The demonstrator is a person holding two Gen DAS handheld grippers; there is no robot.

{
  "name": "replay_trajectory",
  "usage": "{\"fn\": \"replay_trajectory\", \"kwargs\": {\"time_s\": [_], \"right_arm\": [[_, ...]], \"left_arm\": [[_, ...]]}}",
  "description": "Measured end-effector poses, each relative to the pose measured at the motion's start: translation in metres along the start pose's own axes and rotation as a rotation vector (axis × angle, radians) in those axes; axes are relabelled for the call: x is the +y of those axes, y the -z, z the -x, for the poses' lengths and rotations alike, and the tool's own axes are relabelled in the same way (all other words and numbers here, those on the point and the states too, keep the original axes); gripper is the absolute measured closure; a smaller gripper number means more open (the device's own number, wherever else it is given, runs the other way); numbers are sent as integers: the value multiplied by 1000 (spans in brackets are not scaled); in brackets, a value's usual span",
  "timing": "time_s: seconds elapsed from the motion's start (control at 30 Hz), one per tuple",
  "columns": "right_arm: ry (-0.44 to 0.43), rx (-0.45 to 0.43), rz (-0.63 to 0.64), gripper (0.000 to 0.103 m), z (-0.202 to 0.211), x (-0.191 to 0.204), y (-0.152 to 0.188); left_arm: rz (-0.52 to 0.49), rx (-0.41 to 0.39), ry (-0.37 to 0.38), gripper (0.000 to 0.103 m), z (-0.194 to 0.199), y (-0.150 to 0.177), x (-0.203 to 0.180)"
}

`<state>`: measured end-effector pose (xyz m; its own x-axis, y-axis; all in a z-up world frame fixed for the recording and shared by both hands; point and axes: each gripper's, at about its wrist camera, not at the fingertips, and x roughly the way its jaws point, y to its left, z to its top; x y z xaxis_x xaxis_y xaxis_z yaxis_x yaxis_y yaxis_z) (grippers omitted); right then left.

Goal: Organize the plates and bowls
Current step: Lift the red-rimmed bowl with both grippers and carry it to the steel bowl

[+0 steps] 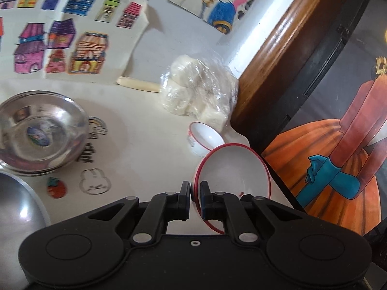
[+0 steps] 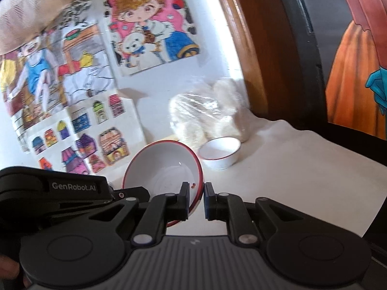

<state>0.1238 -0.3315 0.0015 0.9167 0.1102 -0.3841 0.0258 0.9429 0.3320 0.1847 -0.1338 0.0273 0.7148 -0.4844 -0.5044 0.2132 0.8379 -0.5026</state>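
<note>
Black, matte and blocky, the left gripper (image 1: 195, 194) fills the foreground with its jaws pinching the red rim of a white bowl (image 1: 233, 169), glossy and round, tipped up on edge above the white table (image 1: 150, 133) near its right edge. And look at the other view: the right gripper (image 2: 196, 198) has the same bowl (image 2: 164, 169) by the opposite side of the rim, jaws pressed onto the thin wall, so it's carried between the two of them, tilted, inside facing the wall. There's nothing in it but a small red speck near the rim.

Just beyond it, close to the table's far right corner, sits a smaller white bowl with a red rim line (image 1: 205, 137), upright and holding nothing. Right behind that, a crinkly clear plastic bag (image 1: 198, 89) bulges with pale lumps, buns perhaps, though the blur makes it hard to call. A cream-coloured stick (image 1: 137, 84) lies beside the bag.

Over by the left edge, a stack of shiny steel bowls (image 1: 41, 133) gleams, a label stuck inside the top one, with another steel dish (image 1: 17, 205) curving in at the near left. Crayon-coloured house drawings (image 1: 70, 36) lean up at the back.
</note>
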Motion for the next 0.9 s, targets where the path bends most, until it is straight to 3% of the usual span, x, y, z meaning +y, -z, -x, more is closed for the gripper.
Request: {"fn": "replay_trajectory", "kwargs": {"time_s": [0.9], "right_arm": [[-139, 55, 131, 89, 32, 112, 25]], "left_arm": [[146, -110, -40, 95, 112, 6, 88]]}}
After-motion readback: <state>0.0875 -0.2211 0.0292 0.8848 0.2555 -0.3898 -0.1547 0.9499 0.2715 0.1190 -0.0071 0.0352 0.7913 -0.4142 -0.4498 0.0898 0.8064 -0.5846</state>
